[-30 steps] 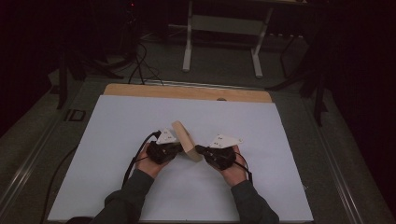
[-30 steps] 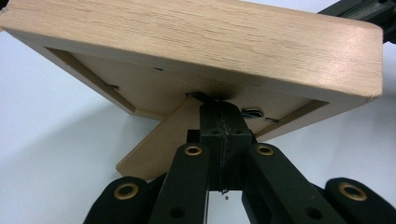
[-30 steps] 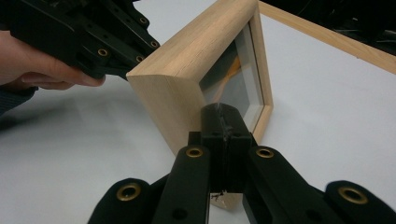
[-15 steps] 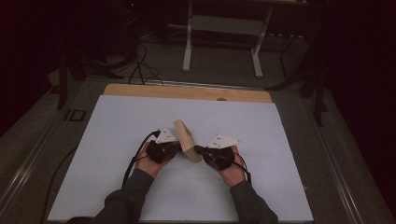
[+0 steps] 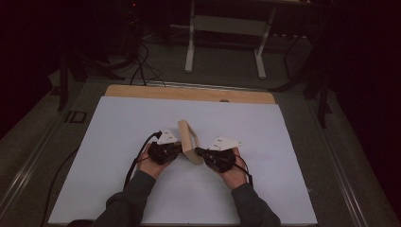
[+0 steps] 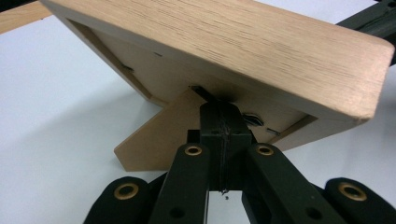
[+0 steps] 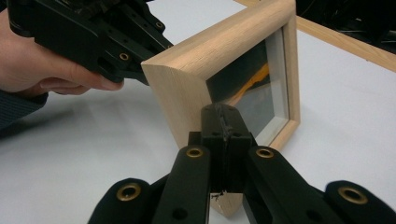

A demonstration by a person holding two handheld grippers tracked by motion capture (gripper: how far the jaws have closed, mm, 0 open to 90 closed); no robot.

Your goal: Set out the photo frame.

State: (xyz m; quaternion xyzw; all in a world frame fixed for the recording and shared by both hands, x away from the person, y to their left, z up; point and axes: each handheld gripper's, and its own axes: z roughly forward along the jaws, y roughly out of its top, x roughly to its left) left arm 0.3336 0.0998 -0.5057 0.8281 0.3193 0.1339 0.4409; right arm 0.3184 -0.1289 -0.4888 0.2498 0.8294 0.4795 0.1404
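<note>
Wooden picture frame (image 5: 189, 141) stands tilted at centre of the white table (image 5: 118, 123), stand (image 6: 154, 140) behind. Left gripper (image 5: 176, 149) jaws pressed together at its back; right gripper (image 5: 199, 152) jaws pressed together against its front glass.

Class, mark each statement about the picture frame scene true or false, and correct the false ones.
1. The wooden picture frame stands tilted on the white table. True.
2. The left claw is wide open. False: its jaws are shut, at the frame's back.
3. The right claw is at the frame's glass front. True.
4. The frame lies flat, face down. False: it rests on its back stand.
</note>
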